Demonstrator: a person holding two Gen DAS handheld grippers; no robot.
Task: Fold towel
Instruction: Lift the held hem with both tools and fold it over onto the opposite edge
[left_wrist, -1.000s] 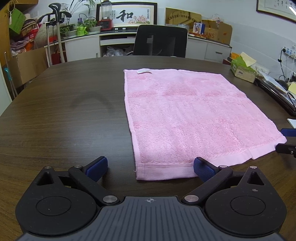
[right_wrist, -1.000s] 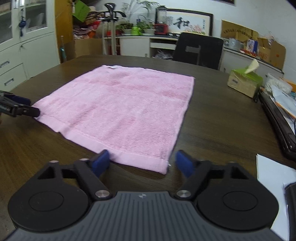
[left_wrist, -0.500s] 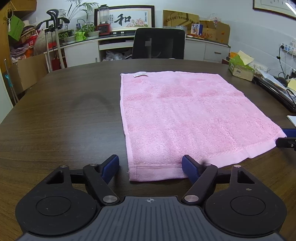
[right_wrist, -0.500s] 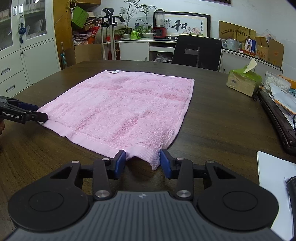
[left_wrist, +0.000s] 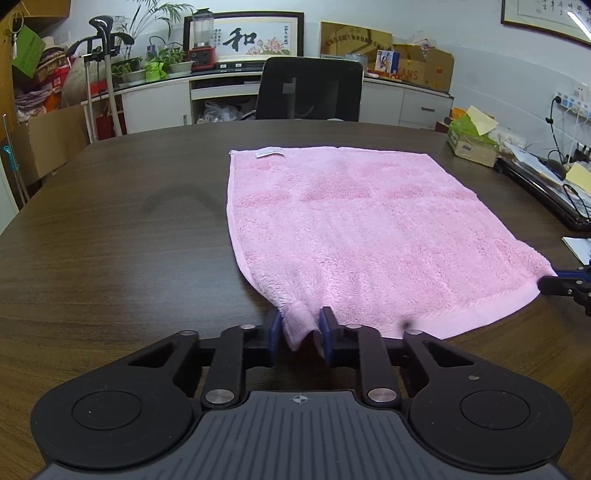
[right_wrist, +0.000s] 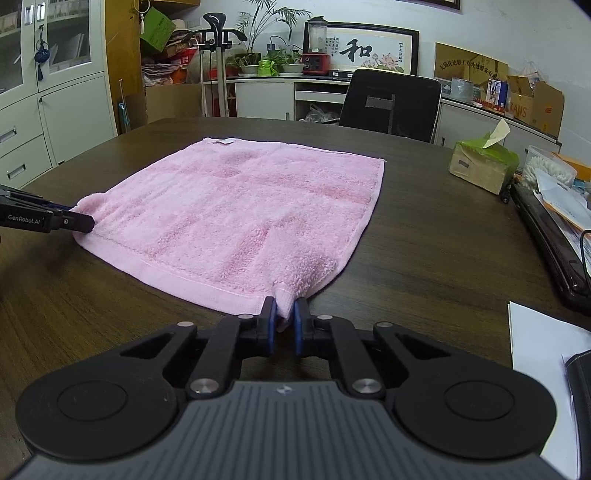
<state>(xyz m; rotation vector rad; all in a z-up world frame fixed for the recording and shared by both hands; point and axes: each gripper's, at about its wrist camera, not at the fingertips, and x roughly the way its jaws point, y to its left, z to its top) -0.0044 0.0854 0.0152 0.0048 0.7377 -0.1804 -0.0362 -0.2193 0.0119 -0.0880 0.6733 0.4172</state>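
Left wrist view is showing one pink towel lying nearly flat on one dark wooden table, with two grippers working at its near edge. A small white label is sitting at the towel's far left corner. The left gripper is pinching the near left corner of the towel between its blue pads, the cloth bunching up into a small fold between them. The right gripper is reaching in from the right edge of this view, touching the towel's other near corner.

Right wrist view is showing that right gripper with its fingers narrowed onto the near right corner of the same towel, the fabric puckering where it is being squeezed. The left gripper is entering from the left, its tips at the opposite corner.

Beyond the table, one black office chair is standing at the far side. One tissue box is resting on the table to the right, well apart from the towel. White cabinets are running along the back wall, carrying potted plants and one framed calligraphy picture. Cardboard boxes are stacked at the right.
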